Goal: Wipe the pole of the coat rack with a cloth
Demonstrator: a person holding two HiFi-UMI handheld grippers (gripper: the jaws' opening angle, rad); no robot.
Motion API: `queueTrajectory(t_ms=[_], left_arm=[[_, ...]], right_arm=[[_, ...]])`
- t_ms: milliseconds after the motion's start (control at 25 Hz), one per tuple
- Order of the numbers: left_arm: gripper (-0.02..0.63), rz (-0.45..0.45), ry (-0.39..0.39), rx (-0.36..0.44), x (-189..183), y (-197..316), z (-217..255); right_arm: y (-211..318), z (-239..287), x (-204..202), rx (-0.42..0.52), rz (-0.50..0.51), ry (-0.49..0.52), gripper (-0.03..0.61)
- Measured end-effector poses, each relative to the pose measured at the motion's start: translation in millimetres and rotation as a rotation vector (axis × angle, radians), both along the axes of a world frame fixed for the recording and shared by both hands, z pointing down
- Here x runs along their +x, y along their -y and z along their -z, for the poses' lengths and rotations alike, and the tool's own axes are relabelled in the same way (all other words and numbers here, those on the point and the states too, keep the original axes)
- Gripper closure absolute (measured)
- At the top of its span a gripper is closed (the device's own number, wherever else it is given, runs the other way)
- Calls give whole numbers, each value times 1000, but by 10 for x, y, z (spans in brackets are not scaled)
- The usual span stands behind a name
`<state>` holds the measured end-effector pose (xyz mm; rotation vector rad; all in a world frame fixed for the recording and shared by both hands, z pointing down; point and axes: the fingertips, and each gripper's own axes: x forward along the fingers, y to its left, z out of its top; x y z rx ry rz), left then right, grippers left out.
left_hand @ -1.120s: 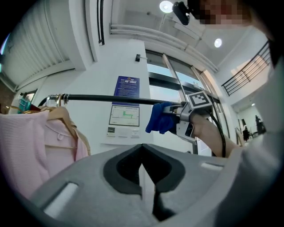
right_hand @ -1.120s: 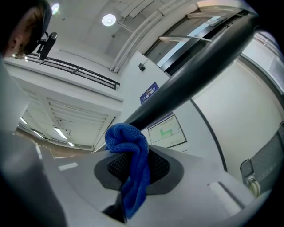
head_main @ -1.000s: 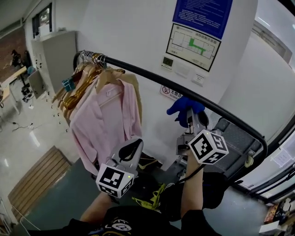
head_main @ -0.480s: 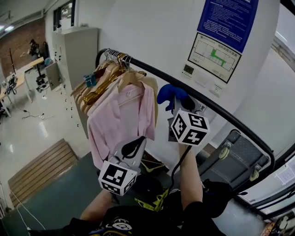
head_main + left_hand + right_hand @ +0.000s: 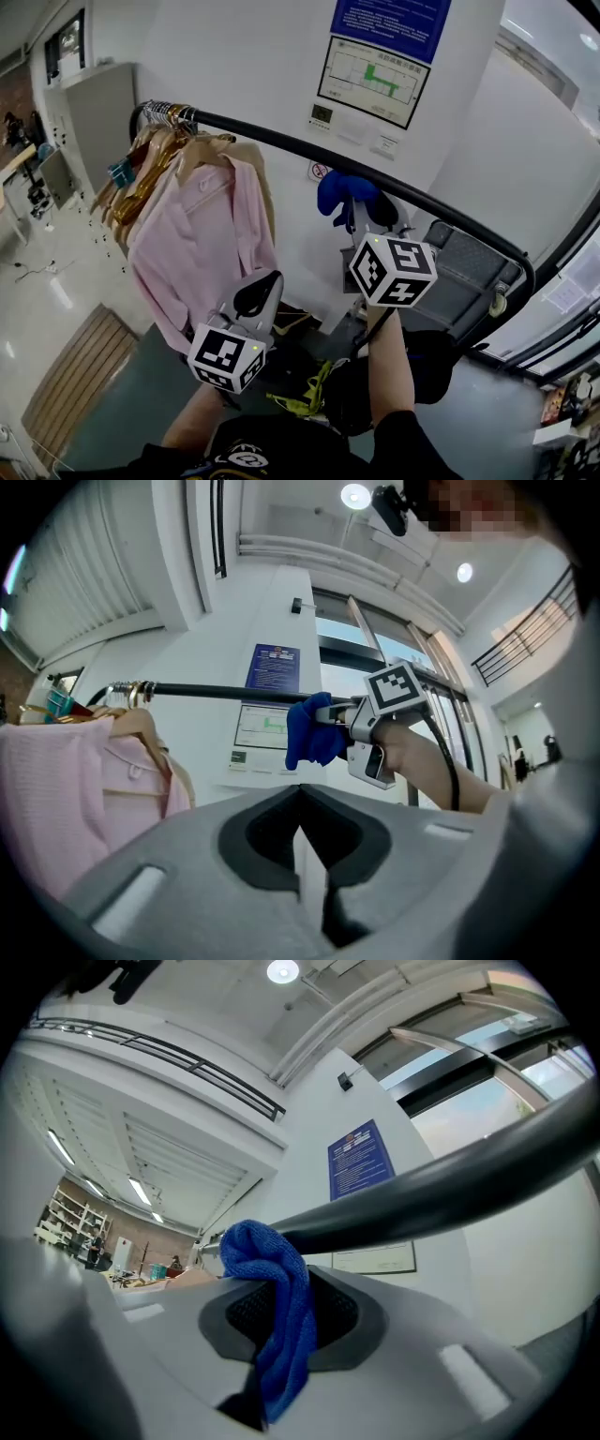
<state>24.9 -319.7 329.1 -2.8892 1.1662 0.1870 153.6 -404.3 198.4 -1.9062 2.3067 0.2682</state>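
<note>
The coat rack's black pole [image 5: 281,142] runs from upper left to lower right across the head view. My right gripper [image 5: 359,214] is raised to it and shut on a blue cloth [image 5: 343,192], which presses against the pole's middle. In the right gripper view the blue cloth [image 5: 277,1312] hangs between the jaws and touches the pole [image 5: 441,1190] above. The left gripper view shows the same cloth [image 5: 309,729] on the pole [image 5: 220,693] from below. My left gripper [image 5: 259,293] is held low, away from the rack, shut with nothing in it.
A pink shirt [image 5: 202,248] and several wooden hangers [image 5: 150,164] crowd the pole's left end. White wall with posters [image 5: 370,70] stands right behind the pole. A grey folded cart [image 5: 469,277] leans at the right. Wooden floor mat [image 5: 70,389] lies lower left.
The right gripper with the cloth slid left along the pole from one second ago, then held near the middle. The head camera swung. The left gripper stayed low.
</note>
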Motion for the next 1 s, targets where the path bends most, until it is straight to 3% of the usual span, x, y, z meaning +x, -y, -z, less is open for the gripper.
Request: queueTrajectory(t_ms=[280,560,760,1000], left_arm=[[609,-201,-3,-33,664,-190,-98],[609,-336,5,-41,1166,-427,-140],[609,-370,12,-49,1325,-497,-164],[609,-310,-3,-53,1160,-428,-137]], right_arm=[[-616,22,847,20,-187,28,511],[-1320,48,1770,41,-383,74,511],[-1623,66,2133,54,-464,99,511],[-1445,59,1953,62,-425,99,512]])
